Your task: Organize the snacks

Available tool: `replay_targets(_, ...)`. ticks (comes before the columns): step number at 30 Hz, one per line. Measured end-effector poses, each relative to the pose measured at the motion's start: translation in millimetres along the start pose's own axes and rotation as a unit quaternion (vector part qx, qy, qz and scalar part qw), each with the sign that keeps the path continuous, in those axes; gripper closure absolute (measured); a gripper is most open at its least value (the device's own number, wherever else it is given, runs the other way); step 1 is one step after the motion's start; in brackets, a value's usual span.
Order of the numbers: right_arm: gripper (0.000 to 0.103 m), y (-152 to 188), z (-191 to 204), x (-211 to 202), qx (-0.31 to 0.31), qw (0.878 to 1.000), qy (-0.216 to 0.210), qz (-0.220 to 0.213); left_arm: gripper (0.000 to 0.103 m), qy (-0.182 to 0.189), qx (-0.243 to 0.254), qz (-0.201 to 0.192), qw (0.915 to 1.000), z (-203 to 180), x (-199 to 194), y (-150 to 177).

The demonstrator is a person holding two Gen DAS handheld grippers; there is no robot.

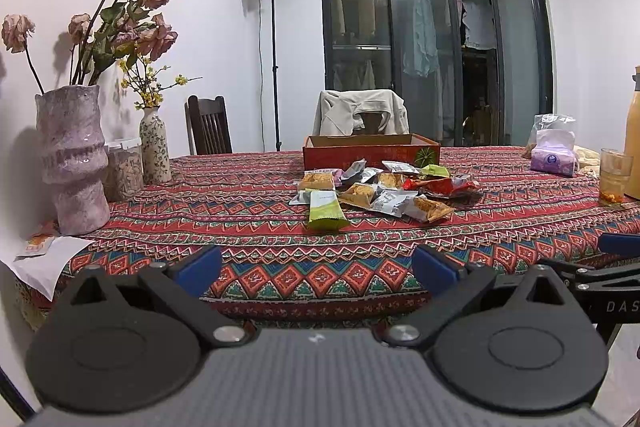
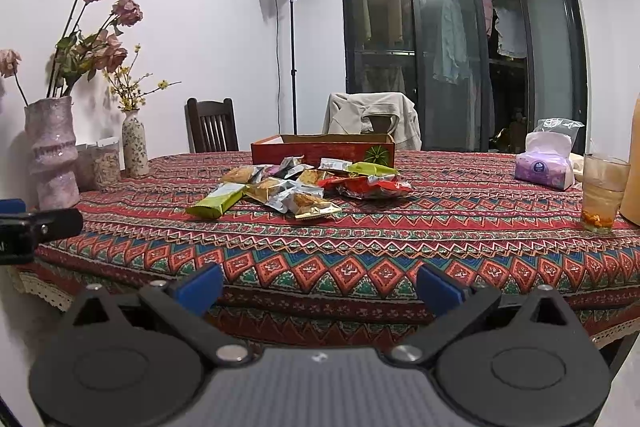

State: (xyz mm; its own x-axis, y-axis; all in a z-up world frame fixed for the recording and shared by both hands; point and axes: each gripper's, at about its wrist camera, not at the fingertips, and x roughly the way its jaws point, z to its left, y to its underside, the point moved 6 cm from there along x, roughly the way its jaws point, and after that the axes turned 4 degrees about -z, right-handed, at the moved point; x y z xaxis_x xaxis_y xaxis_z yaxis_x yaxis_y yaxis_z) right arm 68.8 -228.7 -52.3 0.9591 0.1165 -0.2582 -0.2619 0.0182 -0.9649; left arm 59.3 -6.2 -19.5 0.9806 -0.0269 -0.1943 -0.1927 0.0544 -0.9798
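Observation:
A heap of snack packets (image 1: 380,189) lies mid-table on the patterned cloth, with a green packet (image 1: 325,211) nearest and a red bag (image 1: 444,185) at the right. It also shows in the right wrist view (image 2: 296,187). Behind it stands an open red cardboard box (image 1: 370,149), also in the right wrist view (image 2: 324,147). My left gripper (image 1: 318,269) is open and empty, at the table's near edge. My right gripper (image 2: 320,289) is open and empty, also at the near edge, well short of the packets.
Two vases (image 1: 74,155) with flowers and a clear jar (image 1: 124,163) stand at the left. A tissue pack (image 1: 554,153), a glass (image 1: 614,177) and an orange bottle (image 1: 632,155) stand at the right. Chairs (image 1: 208,125) are behind the table.

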Motion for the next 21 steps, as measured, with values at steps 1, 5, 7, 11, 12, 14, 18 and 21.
replay_targets(1, 0.0, 0.0, 0.0, -0.4, 0.0, 1.0, 0.0, 0.0, 0.0, 0.0, 0.0, 0.0, 1.0, -0.2, 0.0, -0.1)
replay_targets(5, 0.0, -0.4, -0.5, -0.2, 0.0, 1.0, 0.001, 0.0, 0.0, 0.0, 0.001, 0.001, 1.0, -0.2, -0.2, 0.2)
replay_targets(7, 0.0, -0.4, -1.2, -0.2, -0.001, 1.0, 0.001, 0.0, 0.0, 0.0, 0.001, 0.002, 1.0, -0.5, -0.3, 0.6)
replay_targets(11, 0.0, 0.0, -1.5, 0.2, -0.002, 1.0, 0.002, 0.0, 0.0, 0.0, 0.001, 0.003, 1.0, -0.8, -0.1, 1.1)
replay_targets(12, 0.0, 0.1, -1.0, 0.3, -0.003, 1.0, 0.002, 0.001, 0.0, 0.0, 0.001, 0.003, 1.0, -0.9, -0.2, 1.0)
replay_targets(14, 0.0, 0.4, -0.6, 0.2, -0.004, 1.0, 0.002, 0.001, 0.0, 0.001, 0.002, 0.003, 1.0, -1.1, -0.3, 1.5)
replay_targets(18, 0.0, 0.3, -0.3, 0.2, -0.004, 1.0, 0.002, 0.0, 0.0, 0.003, 0.002, 0.006, 1.0, -1.0, 1.0, 2.1)
replay_targets(21, 0.0, 0.9, -0.4, 0.4, -0.004, 1.0, 0.003, 0.001, 0.0, 0.003, 0.002, 0.006, 1.0, -1.1, 1.2, 1.9)
